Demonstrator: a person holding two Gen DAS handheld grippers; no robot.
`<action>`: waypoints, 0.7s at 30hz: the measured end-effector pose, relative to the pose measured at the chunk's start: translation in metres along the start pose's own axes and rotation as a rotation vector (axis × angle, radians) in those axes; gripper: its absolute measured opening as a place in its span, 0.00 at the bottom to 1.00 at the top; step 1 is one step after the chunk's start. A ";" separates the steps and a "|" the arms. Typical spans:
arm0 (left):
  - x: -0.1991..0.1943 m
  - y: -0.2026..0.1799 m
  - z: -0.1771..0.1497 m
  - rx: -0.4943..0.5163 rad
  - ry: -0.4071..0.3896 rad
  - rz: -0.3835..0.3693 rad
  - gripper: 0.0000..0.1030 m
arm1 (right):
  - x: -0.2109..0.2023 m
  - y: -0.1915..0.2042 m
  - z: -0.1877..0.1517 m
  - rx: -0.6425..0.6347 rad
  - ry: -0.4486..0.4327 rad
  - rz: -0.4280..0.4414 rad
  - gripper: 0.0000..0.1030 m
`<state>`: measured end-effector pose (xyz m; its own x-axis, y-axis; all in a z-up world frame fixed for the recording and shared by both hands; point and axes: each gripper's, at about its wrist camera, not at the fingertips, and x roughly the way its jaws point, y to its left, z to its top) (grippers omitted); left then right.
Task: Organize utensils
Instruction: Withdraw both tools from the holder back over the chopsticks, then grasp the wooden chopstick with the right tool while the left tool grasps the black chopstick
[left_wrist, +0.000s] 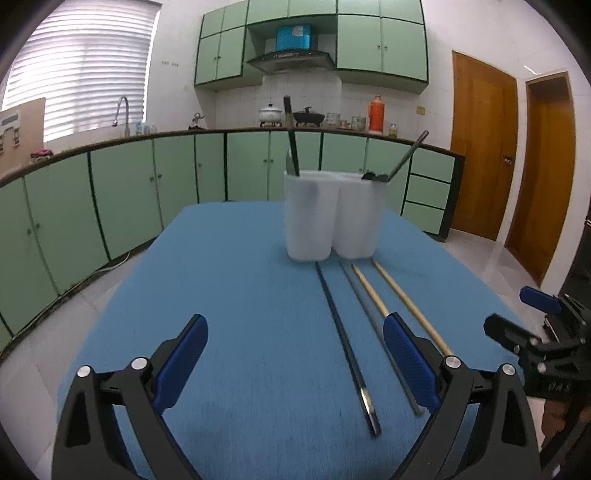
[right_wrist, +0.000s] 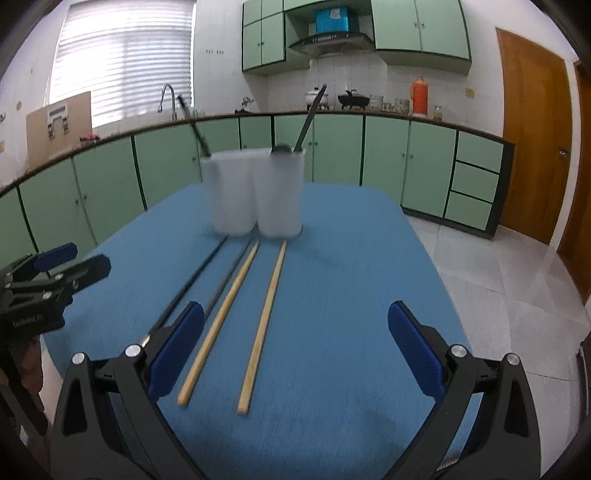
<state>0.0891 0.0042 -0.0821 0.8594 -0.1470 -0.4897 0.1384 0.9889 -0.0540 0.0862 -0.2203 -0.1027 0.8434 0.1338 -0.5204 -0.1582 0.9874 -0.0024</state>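
Two white cups stand side by side on the blue table: the left cup (left_wrist: 311, 218) (right_wrist: 232, 194) holds a dark knife, the right cup (left_wrist: 360, 218) (right_wrist: 280, 194) holds a grey-handled utensil. In front of them lie two dark chopsticks (left_wrist: 345, 343) (right_wrist: 192, 284) and two wooden chopsticks (left_wrist: 402, 306) (right_wrist: 264, 321). My left gripper (left_wrist: 295, 354) is open and empty above the table, left of the dark chopsticks. My right gripper (right_wrist: 295, 347) is open and empty, straddling the wooden chopsticks' near ends.
The blue table (left_wrist: 221, 295) (right_wrist: 351, 295) ends at rounded edges. Green kitchen cabinets (left_wrist: 129, 192) and a counter run behind. Wooden doors (left_wrist: 484, 147) stand at right over a tiled floor (right_wrist: 498, 280).
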 end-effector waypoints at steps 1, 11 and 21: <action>-0.002 0.000 -0.003 -0.005 0.006 -0.001 0.91 | -0.002 0.003 -0.007 -0.001 0.011 -0.007 0.94; -0.014 -0.011 -0.032 0.023 0.028 0.027 0.88 | -0.001 0.012 -0.037 -0.004 0.090 0.002 0.55; -0.015 -0.016 -0.039 0.026 0.041 0.019 0.85 | 0.008 0.026 -0.049 -0.034 0.098 0.000 0.24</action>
<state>0.0547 -0.0083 -0.1076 0.8412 -0.1264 -0.5258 0.1353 0.9906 -0.0216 0.0633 -0.1974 -0.1490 0.7893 0.1232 -0.6015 -0.1768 0.9838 -0.0304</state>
